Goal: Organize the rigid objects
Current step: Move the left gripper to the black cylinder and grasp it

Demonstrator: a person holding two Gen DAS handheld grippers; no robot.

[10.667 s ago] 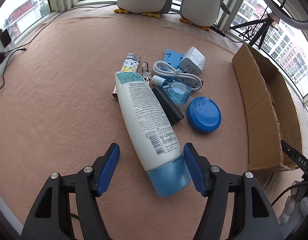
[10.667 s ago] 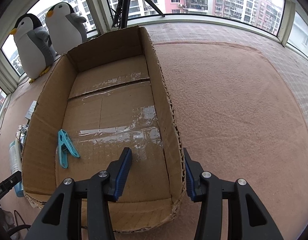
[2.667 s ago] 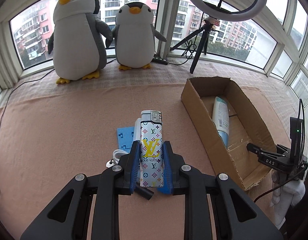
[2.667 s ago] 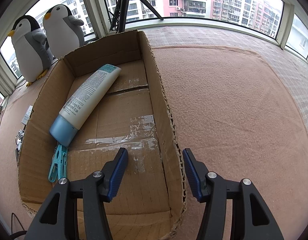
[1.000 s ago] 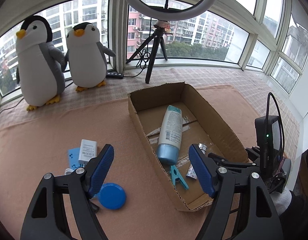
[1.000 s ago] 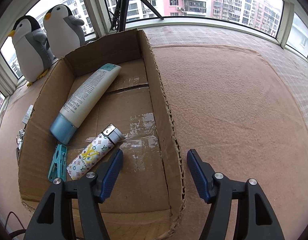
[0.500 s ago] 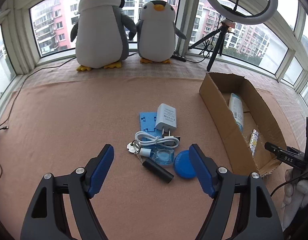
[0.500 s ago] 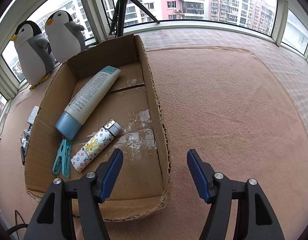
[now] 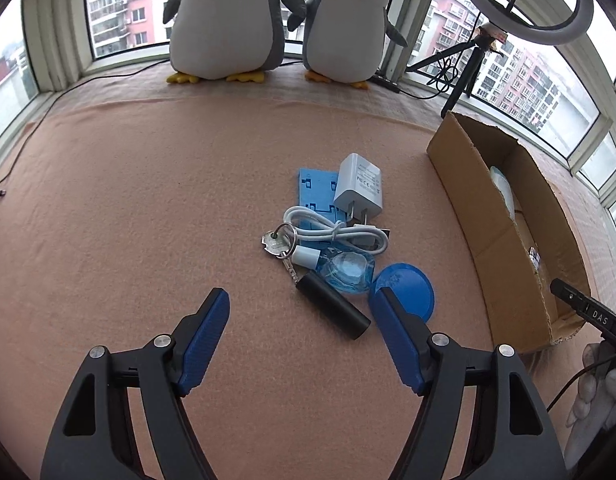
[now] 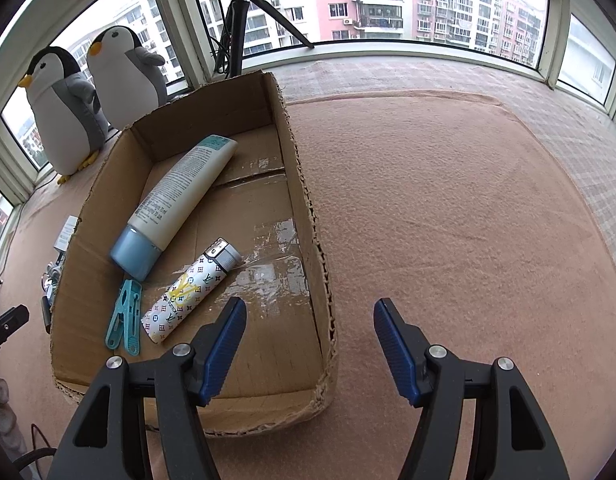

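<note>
- Since ten seconds ago the lotion bottle [image 10: 175, 200] and the patterned lighter [image 10: 189, 292] have gone from the pile into the cardboard box [image 10: 308, 216], where they lie beside a teal clothes peg [image 10: 125, 320].
- Left gripper [image 9: 303, 334], jaws wide apart and empty, hovers over the near edge of the remaining pile on the pink blanket [image 9: 127, 200].
- Right gripper [image 10: 310, 342], jaws likewise apart and holding nothing, straddles the box's right wall near its near corner.
- Judged from the layout, the step in hand is choosing the next piece; the black cylinder [image 9: 332, 306] lies nearest, partly between the left jaws.
- Taking it would call for lowering and turning the jaws square to its slanted axis, then closing.
- In the way: a blue round lid [image 9: 408, 288] sits just beside the right jaw, a blue-tinted clear bottle [image 9: 346, 270] touches the cylinder's far end, and a key on a ring [image 9: 277, 240] appears chained to it and may drag along.
- Further off lie a white cable [image 9: 336, 232], a white charger [image 9: 360, 188] and a blue flat holder [image 9: 314, 192], overlapping.
- Two plush penguins [image 9: 227, 16] stand at the far window; a ring light on a tripod [image 9: 520, 12] rises behind the box.
</note>
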